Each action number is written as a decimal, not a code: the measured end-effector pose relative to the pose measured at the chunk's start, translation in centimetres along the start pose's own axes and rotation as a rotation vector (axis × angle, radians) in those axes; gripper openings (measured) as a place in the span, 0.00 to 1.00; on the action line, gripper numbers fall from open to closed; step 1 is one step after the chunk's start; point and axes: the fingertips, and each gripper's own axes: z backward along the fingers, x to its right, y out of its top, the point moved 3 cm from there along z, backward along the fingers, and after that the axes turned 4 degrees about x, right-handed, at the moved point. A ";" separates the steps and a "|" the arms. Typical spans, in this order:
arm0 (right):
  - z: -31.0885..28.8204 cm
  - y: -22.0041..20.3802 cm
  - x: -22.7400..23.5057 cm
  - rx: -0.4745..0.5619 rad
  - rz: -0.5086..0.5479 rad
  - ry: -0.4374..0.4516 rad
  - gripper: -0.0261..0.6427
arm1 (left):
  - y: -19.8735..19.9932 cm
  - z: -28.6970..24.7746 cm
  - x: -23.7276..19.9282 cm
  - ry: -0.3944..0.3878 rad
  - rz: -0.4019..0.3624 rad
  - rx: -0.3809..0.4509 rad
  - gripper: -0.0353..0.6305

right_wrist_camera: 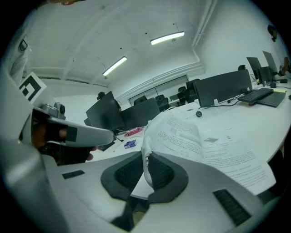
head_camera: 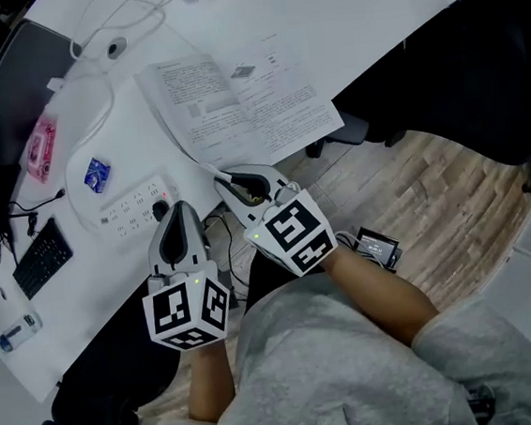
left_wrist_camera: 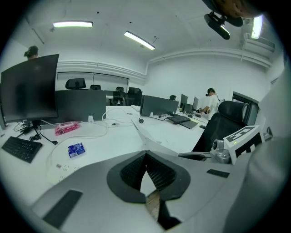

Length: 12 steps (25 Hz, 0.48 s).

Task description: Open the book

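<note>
The book (head_camera: 235,106) lies open on the white desk (head_camera: 340,20), printed pages facing up. My right gripper (head_camera: 227,178) is at the book's near edge, shut on a thin sheaf of pages (right_wrist_camera: 182,132) that curls up from between its pads (right_wrist_camera: 146,159). My left gripper (head_camera: 182,209) hovers just left of it over the desk's front edge, apart from the book. In the left gripper view its tips (left_wrist_camera: 145,157) meet with nothing between them.
Left of the book lie a white power strip (head_camera: 137,206), a blue packet (head_camera: 97,174), a pink packet (head_camera: 40,148), cables and a black keyboard (head_camera: 42,259). A dark monitor (left_wrist_camera: 29,88) stands behind them. A black office chair (head_camera: 477,71) is at the right.
</note>
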 end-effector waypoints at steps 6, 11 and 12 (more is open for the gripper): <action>-2.0 -2.5 -0.9 -0.059 -0.007 0.002 0.11 | -1.0 0.4 -1.5 0.010 0.011 -0.016 0.06; -4.2 -5.3 -0.8 -0.144 -0.033 -0.016 0.11 | -1.0 0.8 -3.1 0.028 0.030 -0.014 0.06; -4.6 -5.9 -0.8 -0.165 -0.029 -0.020 0.11 | -1.1 0.9 -3.4 0.034 0.034 -0.014 0.06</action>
